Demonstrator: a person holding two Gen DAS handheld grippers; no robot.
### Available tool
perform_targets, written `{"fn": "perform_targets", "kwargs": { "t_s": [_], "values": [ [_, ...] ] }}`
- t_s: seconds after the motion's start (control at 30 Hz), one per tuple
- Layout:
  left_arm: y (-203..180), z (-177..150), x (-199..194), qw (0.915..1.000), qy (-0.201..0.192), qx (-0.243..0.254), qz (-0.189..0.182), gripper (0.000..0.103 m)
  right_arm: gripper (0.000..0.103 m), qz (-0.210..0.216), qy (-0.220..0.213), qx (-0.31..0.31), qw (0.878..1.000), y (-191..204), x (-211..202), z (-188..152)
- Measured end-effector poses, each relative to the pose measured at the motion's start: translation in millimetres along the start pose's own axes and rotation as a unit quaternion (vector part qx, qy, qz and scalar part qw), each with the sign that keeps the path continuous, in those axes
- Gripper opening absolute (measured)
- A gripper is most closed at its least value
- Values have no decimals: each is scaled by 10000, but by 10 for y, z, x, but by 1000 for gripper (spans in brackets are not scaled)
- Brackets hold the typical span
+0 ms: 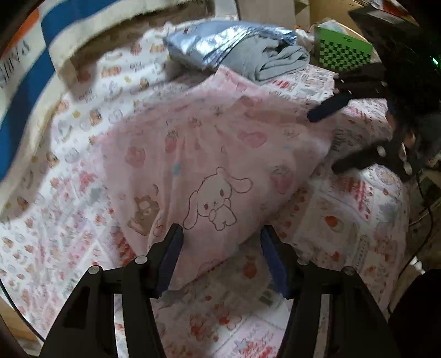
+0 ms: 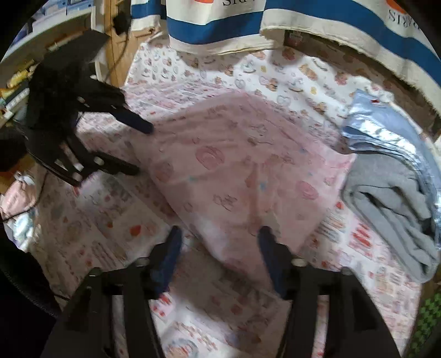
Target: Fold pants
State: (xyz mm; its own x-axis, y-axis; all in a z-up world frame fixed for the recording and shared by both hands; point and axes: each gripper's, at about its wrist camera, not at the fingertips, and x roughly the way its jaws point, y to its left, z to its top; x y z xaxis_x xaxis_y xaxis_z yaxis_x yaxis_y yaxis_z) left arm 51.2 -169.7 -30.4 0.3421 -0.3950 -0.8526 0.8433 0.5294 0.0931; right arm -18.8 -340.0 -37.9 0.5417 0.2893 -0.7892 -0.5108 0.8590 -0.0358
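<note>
Item 1, pink pants (image 1: 209,154): folded into a broad pad, printed with a long-eared white puppy, a brown bear and strawberries, lying flat on the patterned bedsheet (image 1: 69,209) near its middle. One narrow end points toward the left wrist camera; the opposite end lies under the right wrist camera.

Item 2, left gripper (image 1: 222,239): black frame, blue pads, jaws spread. The near end of the pants sits between the fingers, and the left pad (image 1: 171,258) lies against the cloth edge, while the right pad stands clear of it (so nothing is pinched).

Item 3, right gripper (image 2: 219,239): same build, jaws spread wide. The pants' edge runs between its fingertips; the frame is blurred here, so whether either pad brushes the cloth cannot be told, though no pinch shows.

Item 4, each gripper as seen by the other camera: the right one at the far right edge of the pants (image 1: 358,121), the left one at their left edge (image 2: 91,137), both with fingers apart.

Item 5, grey garment (image 1: 275,63) with a shiny blue cloth (image 1: 215,44) on it, heaped on the sheet just beyond the pants.

Item 6, green chequered box (image 1: 341,52), beside that heap.

Item 7, blue-and-white banner (image 2: 220,24), hanging along the far side of the bed.
</note>
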Motion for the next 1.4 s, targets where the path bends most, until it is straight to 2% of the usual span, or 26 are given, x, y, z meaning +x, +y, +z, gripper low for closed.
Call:
{"fn": "perform_targets", "kwargs": {
  "t_s": [0.1, 0.17, 0.27, 0.37, 0.43, 0.5, 0.53, 0.6, 0.63, 0.73, 0.87, 0.97, 1.1, 1.3, 1.4],
  "values": [
    [95, 20, 62, 9989, 44, -324, -341, 50, 66, 101, 158, -76, 9998, 31, 127, 4],
    [132, 23, 77, 9981, 40, -483, -390, 46, 66, 2, 169, -125, 9998, 34, 179, -9],
    [75, 19, 67, 9990, -87, -369, -253, 34, 66, 63, 133, -5, 9999, -14, 215, -28],
    [-96, 8, 22, 9996, -241, 80, 135, 24, 66, 21, -19, -90, 10000, -12, 204, -72],
    [-148, -3, -6, 9988, -299, 209, 313, 17, 64, 26, -55, -28, 10000, -27, 193, -90],
    [-136, -3, -52, 9986, -390, 161, 326, 13, 53, -90, -119, -39, 9999, -44, 191, -91],
    [-121, 3, -79, 9984, -452, 105, 322, 12, 40, -185, -145, 12, 9997, -69, 191, -85],
    [-85, 25, -121, 9980, -560, -1, 279, 9, 30, -147, -159, 127, 9997, -110, 191, -65],
    [-76, 37, -137, 9979, -596, -18, 259, 9, 17, -156, -171, 152, 9996, -122, 194, -55],
    [-82, 66, -156, 9976, -602, -12, 337, 9, 7, -215, -181, 224, 9994, -123, 197, -31],
    [-128, 48, -148, 9983, -299, -13, 504, 9, 6, -202, -176, 206, 9994, -67, 141, -24],
    [-153, -7, -289, 9981, -344, -119, 488, 8, 5, -60, -199, 258, 9995, -17, 36, -14],
    [-199, -94, -565, 9978, -432, -435, 269, 8, 5, 259, -218, 165, 9993, 131, -138, -36],
    [-546, -355, -784, 9985, -223, -380, 319, 8, 5, 545, -181, 22, 9983, 430, -371, -195],
    [-563, -413, -823, 9985, -156, -450, 280, 8, 5, 527, -106, 51, 9985, 502, -414, -256]
  ]
}}
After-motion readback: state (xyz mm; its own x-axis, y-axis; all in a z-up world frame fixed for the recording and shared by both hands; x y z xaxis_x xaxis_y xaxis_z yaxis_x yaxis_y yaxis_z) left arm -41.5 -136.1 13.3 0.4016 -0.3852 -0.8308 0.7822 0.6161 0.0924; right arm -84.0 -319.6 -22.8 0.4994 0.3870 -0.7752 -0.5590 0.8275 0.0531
